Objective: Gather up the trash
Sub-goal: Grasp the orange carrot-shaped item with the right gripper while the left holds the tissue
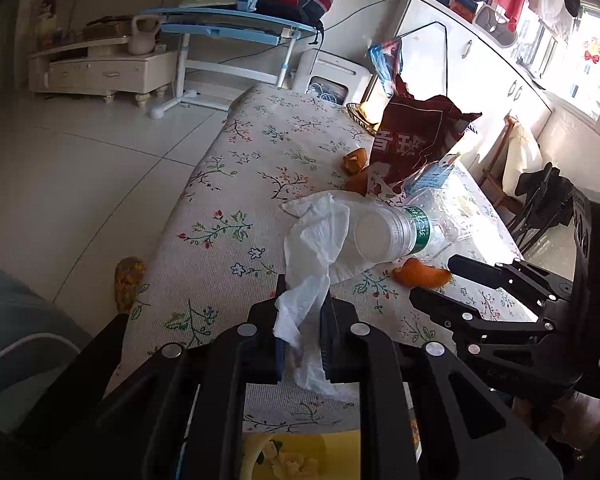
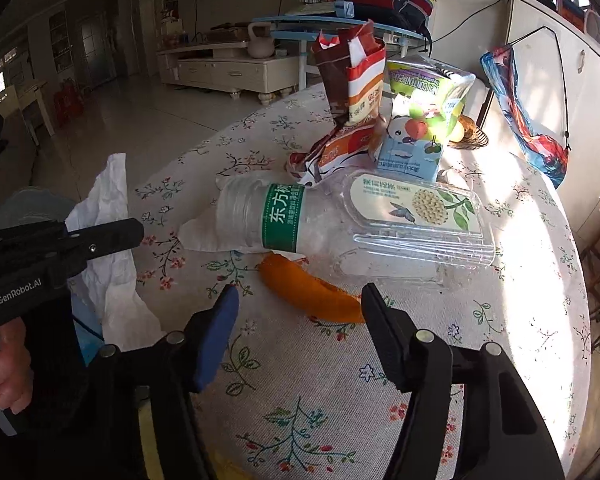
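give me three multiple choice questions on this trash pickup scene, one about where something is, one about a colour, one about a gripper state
1. Where does the orange peel nearest the right gripper lie?
A. on the tablecloth in front of the plastic bottle
B. inside the wicker basket
C. on the floor

2. What colour is the label band on the plastic bottle?
A. red
B. green
C. yellow

3. What is the left gripper doing?
A. standing open and empty
B. shut on the white tissue
C. shut on the bottle

Answers:
1 A: the peel rests on the floral tablecloth, just ahead of the right gripper's open jaws.
2 B: the band with white characters is green.
3 B: the white tissue is pinched between its fingers.
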A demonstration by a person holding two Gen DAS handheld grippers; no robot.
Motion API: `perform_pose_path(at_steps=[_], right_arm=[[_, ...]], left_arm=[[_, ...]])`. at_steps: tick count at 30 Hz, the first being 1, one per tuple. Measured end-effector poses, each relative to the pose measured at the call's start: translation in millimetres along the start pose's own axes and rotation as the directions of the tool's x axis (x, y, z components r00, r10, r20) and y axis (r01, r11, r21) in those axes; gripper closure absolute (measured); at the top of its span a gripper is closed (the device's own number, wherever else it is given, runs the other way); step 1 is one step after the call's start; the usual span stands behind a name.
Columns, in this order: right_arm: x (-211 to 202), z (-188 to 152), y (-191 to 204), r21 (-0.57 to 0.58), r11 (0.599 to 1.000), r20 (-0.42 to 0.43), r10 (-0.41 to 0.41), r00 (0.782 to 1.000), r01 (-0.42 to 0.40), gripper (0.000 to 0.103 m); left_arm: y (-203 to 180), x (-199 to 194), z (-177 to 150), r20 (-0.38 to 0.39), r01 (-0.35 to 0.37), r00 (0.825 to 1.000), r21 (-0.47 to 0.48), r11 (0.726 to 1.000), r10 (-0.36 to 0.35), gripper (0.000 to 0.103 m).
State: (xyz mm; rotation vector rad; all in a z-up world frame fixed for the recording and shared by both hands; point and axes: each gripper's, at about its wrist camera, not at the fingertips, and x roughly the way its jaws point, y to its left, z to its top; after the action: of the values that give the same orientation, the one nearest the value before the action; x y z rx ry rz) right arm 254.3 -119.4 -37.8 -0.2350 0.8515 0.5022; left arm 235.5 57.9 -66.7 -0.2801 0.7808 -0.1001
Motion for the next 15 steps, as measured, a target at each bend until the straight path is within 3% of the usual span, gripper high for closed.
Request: perform_pose_path(at_steps=[2,10,12,15], right_arm=[[2.9,1.6,-1.6,-0.002,1.0,-0.002,-0.002,1.0,0.002,0.048],[2.4,-6.2,0.9,-0.005,1.0,-0.022,0.008,1.0,-0.008,0.073],[-3.8,-9.8,-1.7,0.016,1.0,-0.02,0.023,1.0,-0.022,0.083],[-17.7,-20.2,-9.3,0.075,0.996,0.002,0.049,0.999,-0.049,0.088]], left_arm=[[0.1,0.6,0.7,0.0,0.001,1.0,-0.003,1.0,-0.001,0.09],[-1.3,4.7,-0.4,-0.014,-0.009,1.0,0.003,1.0,0.009,0.09],[-1.6,5.4,-0.7,-0.014,-0.01,1.0,0.001,1.0,0.01,0.09],[-1.5,5.5,-0.1,-0.014,-0.01,1.0,0.002,1.0,0.01,0.09]])
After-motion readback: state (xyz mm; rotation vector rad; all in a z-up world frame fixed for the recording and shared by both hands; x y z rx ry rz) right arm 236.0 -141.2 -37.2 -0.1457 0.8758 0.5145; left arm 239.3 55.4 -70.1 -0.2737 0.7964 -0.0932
